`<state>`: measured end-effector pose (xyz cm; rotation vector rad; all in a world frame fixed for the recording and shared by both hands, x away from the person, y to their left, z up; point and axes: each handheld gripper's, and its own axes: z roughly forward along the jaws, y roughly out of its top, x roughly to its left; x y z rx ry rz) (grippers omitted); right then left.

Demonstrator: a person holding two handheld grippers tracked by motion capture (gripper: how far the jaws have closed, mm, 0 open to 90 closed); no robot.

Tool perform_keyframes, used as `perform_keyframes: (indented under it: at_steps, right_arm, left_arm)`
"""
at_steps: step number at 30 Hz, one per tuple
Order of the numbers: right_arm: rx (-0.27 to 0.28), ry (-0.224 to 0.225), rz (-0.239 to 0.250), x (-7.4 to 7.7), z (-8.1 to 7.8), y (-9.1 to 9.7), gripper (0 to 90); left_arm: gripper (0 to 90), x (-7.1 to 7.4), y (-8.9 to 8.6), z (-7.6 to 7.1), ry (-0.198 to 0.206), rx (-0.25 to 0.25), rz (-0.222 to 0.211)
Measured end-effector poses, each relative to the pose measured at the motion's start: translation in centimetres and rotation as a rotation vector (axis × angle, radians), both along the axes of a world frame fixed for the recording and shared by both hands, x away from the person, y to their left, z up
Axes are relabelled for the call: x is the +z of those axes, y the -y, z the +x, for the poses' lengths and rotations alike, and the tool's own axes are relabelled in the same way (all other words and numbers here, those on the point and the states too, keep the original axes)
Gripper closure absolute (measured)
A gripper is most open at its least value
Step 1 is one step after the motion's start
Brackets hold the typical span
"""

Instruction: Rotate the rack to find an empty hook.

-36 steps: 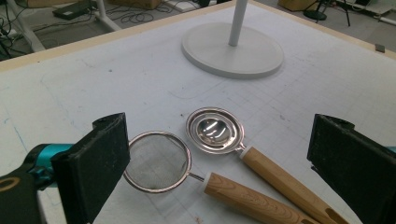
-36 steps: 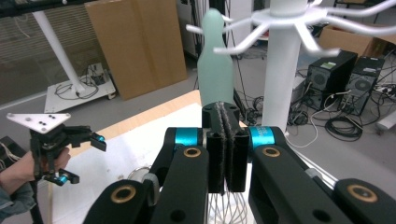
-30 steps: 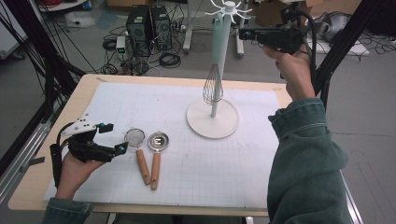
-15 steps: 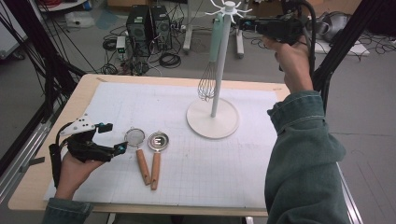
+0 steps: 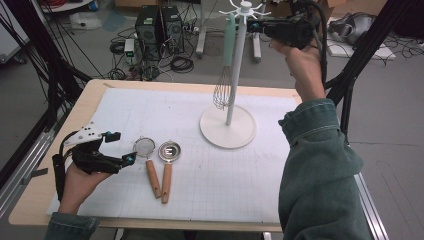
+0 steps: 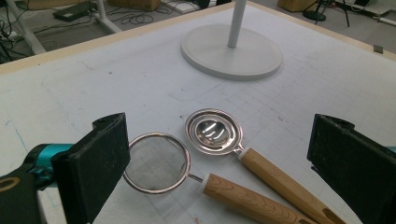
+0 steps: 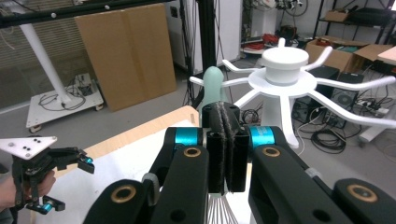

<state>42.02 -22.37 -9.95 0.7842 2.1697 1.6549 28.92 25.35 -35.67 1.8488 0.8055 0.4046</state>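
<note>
Raised a little since the earlier frame, the right claw (image 5: pixel 256 25) now sits level with the top hooks of the white rack with a round base (image 5: pixel 228 131), and the wire whisk with a pale mint-green handle (image 5: pixel 226 60) hangs higher beside the pole, its wires clear of the base; the right claw's jaws stand pressed together, and whether they pinch the handle's top I cannot tell; the left claw (image 5: pixel 117 147) stays spread and empty over the white gridded counter (image 5: pixel 240 185), just beside the small mesh strainer with a wooden handle (image 5: pixel 148 160); the whisk looks light, its handle stiff and likely smooth, its thin wires springy, so the handle's upper end is the place to grip, never the wires; its balloon of bright wire tapers up into the rounded handle.
</note>
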Motion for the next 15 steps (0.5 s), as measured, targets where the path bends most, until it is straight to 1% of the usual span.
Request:
perform_keyframes:
  at_steps: [13,15]
  right_arm:
    - [-0.013,0.023,-0.034,0.1,-0.6,-2.1,89.5]
    - [-0.009,0.027,-0.032,0.1,-0.6,-2.4,89.4]
  left_arm:
    - [6.2,0.1,0.1,-0.1,0.002,-0.001,0.001]
    - [6.2,0.1,0.1,-0.1,0.002,-0.001,0.0]
